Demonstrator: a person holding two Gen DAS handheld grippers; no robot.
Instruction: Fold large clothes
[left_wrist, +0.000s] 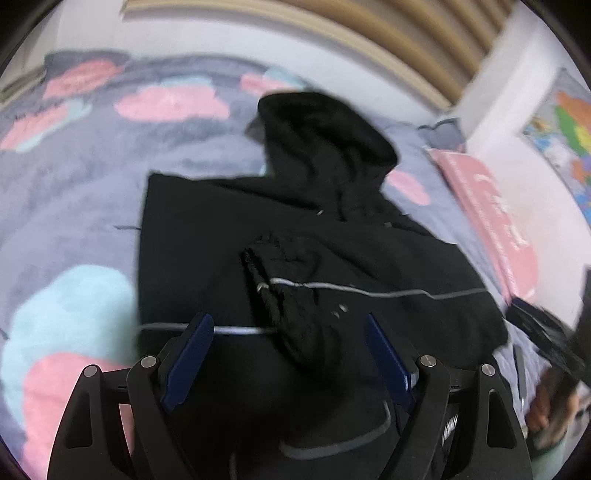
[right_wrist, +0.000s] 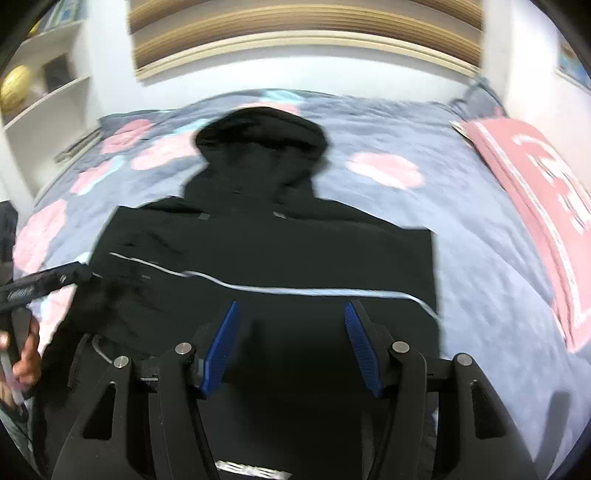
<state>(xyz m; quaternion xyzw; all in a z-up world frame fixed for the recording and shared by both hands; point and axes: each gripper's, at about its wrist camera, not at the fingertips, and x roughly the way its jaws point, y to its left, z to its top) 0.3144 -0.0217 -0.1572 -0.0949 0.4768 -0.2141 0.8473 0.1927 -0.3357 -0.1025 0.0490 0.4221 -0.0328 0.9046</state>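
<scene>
Black hooded jacket (right_wrist: 266, 236) lies flat on the floral bedspread (right_wrist: 461, 229) just ahead of both grippers, sleeves folded inward, apparently mid-fold. The left gripper (left_wrist: 291, 350) hovers released over a sleeve cuff (left_wrist: 288, 291); the right gripper (right_wrist: 291, 347), likewise empty-jawed, hangs over the hem.

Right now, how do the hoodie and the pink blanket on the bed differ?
The hoodie is black with a thin pale stripe; the pink blanket carries white markings. The hoodie lies mid-bed, sleeves folded in, hood toward the headboard; the blanket lies along the bed's right edge. Both rest flat on the flowered cover.
</scene>
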